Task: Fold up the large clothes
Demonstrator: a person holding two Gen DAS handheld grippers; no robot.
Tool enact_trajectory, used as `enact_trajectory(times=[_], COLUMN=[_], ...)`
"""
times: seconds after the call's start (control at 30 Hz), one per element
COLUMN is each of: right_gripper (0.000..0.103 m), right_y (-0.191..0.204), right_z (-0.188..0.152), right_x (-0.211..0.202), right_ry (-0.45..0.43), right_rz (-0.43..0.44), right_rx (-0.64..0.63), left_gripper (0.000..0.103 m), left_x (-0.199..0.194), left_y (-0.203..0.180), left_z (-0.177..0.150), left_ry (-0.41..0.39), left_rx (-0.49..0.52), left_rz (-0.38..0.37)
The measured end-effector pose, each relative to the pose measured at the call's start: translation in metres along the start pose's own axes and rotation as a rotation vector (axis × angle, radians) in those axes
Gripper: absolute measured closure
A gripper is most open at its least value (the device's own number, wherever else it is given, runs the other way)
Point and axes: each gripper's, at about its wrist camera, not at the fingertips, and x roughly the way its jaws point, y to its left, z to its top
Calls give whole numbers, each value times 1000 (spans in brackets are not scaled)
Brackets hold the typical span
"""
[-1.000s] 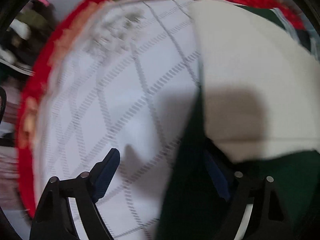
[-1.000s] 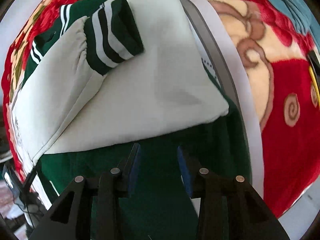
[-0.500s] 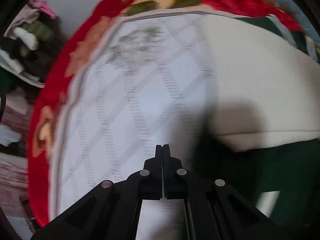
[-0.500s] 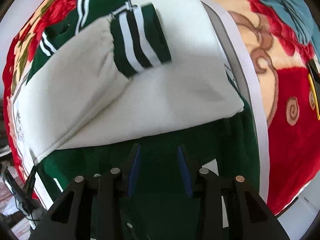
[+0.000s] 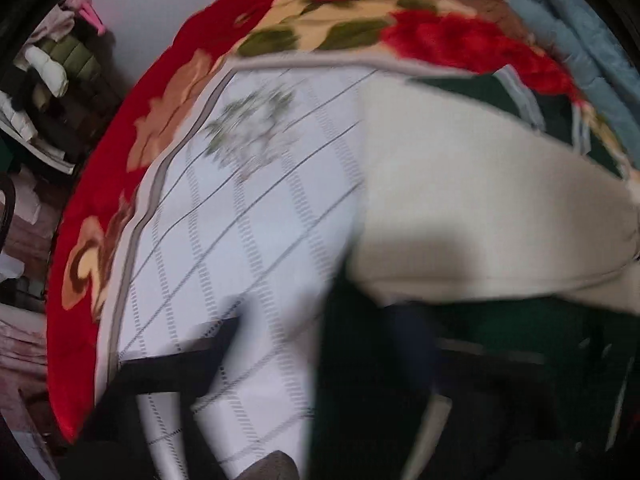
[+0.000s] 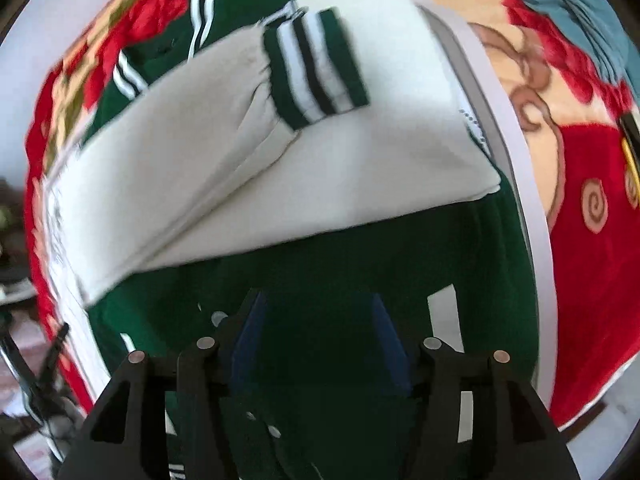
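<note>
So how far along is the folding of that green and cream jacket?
Done: both cream sleeves lie folded across the green and cream jacket, striped cuff on top. In hand: nothing; the left gripper and right gripper have just been opening. Left: folding the green hem up.

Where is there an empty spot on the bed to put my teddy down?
The best bare patch is the white checked sheet, between the red flowered blanket and the cream sleeve of the green jacket. There is also blanket showing past the sheet's grey edge. The middle is crowded: the folded jacket and both claws are there.
</note>
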Motion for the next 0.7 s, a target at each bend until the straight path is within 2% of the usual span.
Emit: enact_trajectory(times=[0.07, 0.1, 0.17, 0.27, 0.37, 0.4, 0.47, 0.5, 0.53, 0.57, 0.6, 0.7], right_gripper=[44, 43, 33, 29, 29, 29, 29, 31, 46, 82, 93, 93], right_y=[-11, -17, -25, -37, -34, -29, -18, -11, -2, 1, 4, -10], right_z=[12, 22, 52, 107, 140, 153, 168, 170, 172, 172, 171, 169], right_x=[-7, -10, -16, -11, 8, 21, 44, 52, 56, 55, 51, 20], right_ry=[-45, -70, -149, -186, -159, -120, -57, -55, -57, -57, -70, -160], right_rz=[42, 58, 111, 163, 195, 205, 168, 155, 160, 172, 146, 138], right_rx=[32, 39, 56, 55, 33, 12, -7, -27, -57, -77, -90, -27], left_gripper=[0, 0, 0, 0, 0, 0, 0, 0, 0, 0, 0, 0], left_x=[-6, -5, 3, 14, 27, 30, 36, 38, 38, 38, 38, 36], left_y=[-18, -36, -59, -95, -130, -137, -151, -156, -161, -164, -167, -173], left_z=[8, 13, 26, 41, 55, 57, 63, 66, 67, 68, 70, 74], left_ry=[-40, -33, -21, -15, -7, -5, -3, -1, -3, -4, 0, 0], left_rx=[0, 0, -9, -26, -9, -1, 21, 30, 36, 41, 46, 46], left_rz=[-8, -12, -24, -21, 10, 19, 38, 42, 51, 59, 58, 63])
